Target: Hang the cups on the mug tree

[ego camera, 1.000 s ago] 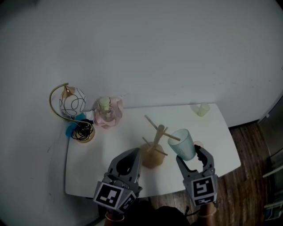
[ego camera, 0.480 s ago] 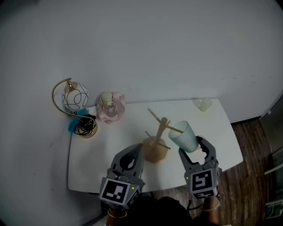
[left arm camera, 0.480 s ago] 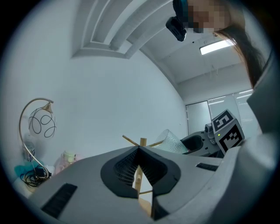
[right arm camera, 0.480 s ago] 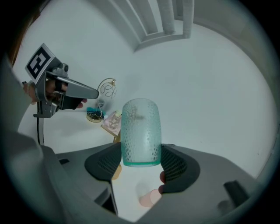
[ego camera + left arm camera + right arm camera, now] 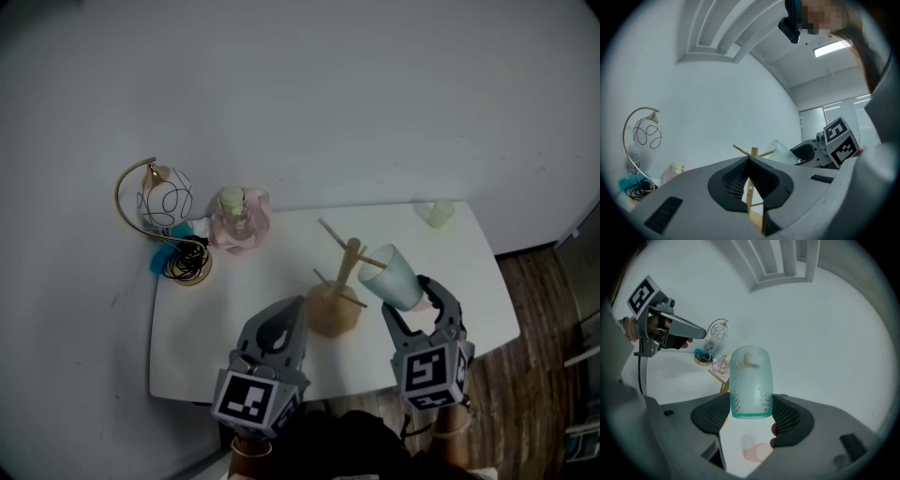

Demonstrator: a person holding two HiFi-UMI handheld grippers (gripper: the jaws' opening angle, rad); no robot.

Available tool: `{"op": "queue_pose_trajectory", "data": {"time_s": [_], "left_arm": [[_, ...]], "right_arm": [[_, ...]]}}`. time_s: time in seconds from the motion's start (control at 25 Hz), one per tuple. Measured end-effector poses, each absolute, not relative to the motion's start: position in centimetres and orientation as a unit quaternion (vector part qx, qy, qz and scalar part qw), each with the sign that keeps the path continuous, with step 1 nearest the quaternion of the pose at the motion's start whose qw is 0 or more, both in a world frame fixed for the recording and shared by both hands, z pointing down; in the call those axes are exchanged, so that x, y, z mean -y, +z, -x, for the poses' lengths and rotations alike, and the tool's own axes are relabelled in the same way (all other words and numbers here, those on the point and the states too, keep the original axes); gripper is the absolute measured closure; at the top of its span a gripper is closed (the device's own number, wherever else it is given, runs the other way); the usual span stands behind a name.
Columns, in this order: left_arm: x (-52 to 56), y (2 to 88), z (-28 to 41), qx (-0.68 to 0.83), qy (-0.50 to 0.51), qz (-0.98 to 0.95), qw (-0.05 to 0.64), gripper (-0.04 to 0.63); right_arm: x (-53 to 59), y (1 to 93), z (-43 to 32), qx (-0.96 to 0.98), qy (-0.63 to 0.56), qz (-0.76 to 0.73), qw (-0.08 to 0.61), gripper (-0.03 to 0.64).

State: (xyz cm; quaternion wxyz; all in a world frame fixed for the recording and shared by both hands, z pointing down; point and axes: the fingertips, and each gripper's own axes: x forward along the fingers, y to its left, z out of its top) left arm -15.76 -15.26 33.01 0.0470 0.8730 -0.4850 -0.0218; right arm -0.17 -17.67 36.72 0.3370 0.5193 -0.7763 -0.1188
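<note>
- The right gripper [image 5: 751,411] is clamped on a translucent teal cup [image 5: 751,380] at one end, and the cup's long axis runs straight out ahead of it.
- The cup's far end, seemingly its mouth, points at the wooden mug tree [image 5: 350,265] just ahead.
- The left gripper [image 5: 749,161] is closed and empty.

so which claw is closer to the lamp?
Left. The left claw is in front and to the right of the lamp; the right claw, holding the cup, is farther right, past the mug tree.
</note>
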Motion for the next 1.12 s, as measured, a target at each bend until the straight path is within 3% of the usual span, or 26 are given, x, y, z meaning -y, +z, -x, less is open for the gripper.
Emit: {"op": "queue_pose_trajectory", "data": {"time_s": [1.12], "left_arm": [[15.62, 33.54, 16.25, 0.486, -0.016, -0.872, 0.05, 0.595]], "right_arm": [[18.41, 37.39, 1.18, 0.782, -0.121, -0.499, 0.353, 0.33]]}}
